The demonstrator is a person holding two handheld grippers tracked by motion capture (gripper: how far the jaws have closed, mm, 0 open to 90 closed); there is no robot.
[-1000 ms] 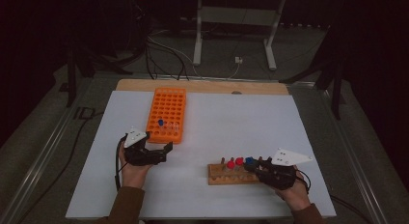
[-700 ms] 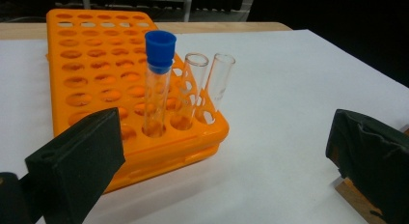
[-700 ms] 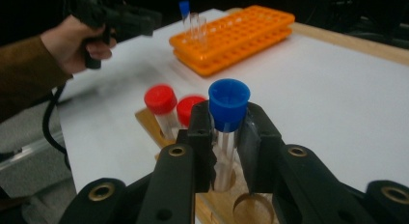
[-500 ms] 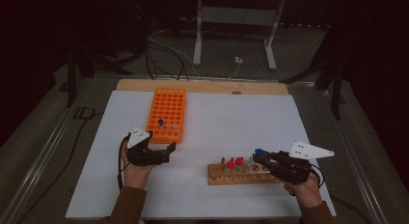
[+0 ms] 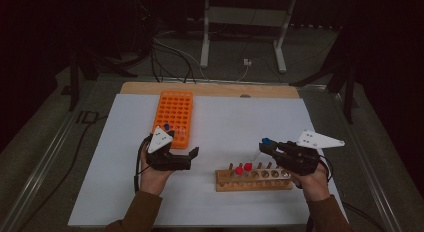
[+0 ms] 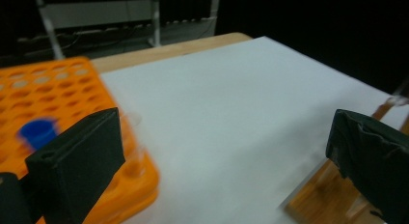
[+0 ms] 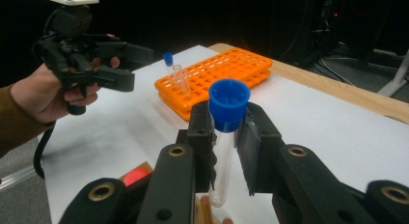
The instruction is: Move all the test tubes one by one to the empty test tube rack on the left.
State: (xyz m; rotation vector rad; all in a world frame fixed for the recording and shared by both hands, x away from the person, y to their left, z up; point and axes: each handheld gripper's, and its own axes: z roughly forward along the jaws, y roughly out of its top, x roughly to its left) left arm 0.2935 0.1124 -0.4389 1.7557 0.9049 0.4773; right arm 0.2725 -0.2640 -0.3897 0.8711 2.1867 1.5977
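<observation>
My right gripper (image 5: 265, 145) is shut on a clear tube with a blue cap (image 5: 265, 141), held tilted just above the wooden rack (image 5: 255, 181). In the right gripper view the tube (image 7: 228, 101) stands between the jaws of the gripper (image 7: 226, 133). Two red-capped tubes (image 5: 243, 168) stand at the rack's left end. My left gripper (image 5: 190, 157) hovers open and empty at the near end of the orange rack (image 5: 175, 108); its wide-set jaws (image 6: 226, 137) frame white paper. A blue-capped tube (image 6: 37, 132) stands in the orange rack (image 6: 58, 96).
A white sheet (image 5: 230, 117) covers the table, with a wooden board edge (image 5: 210, 89) at the far side. A clear uncapped tube (image 7: 179, 77) stands beside the blue-capped one (image 7: 168, 59) in the orange rack (image 7: 226, 69). A metal stand and cables lie beyond the table.
My right gripper has risen from the wooden rack with the blue-capped tube in it. My left gripper has lifted and shifted a little to the right, still open.
</observation>
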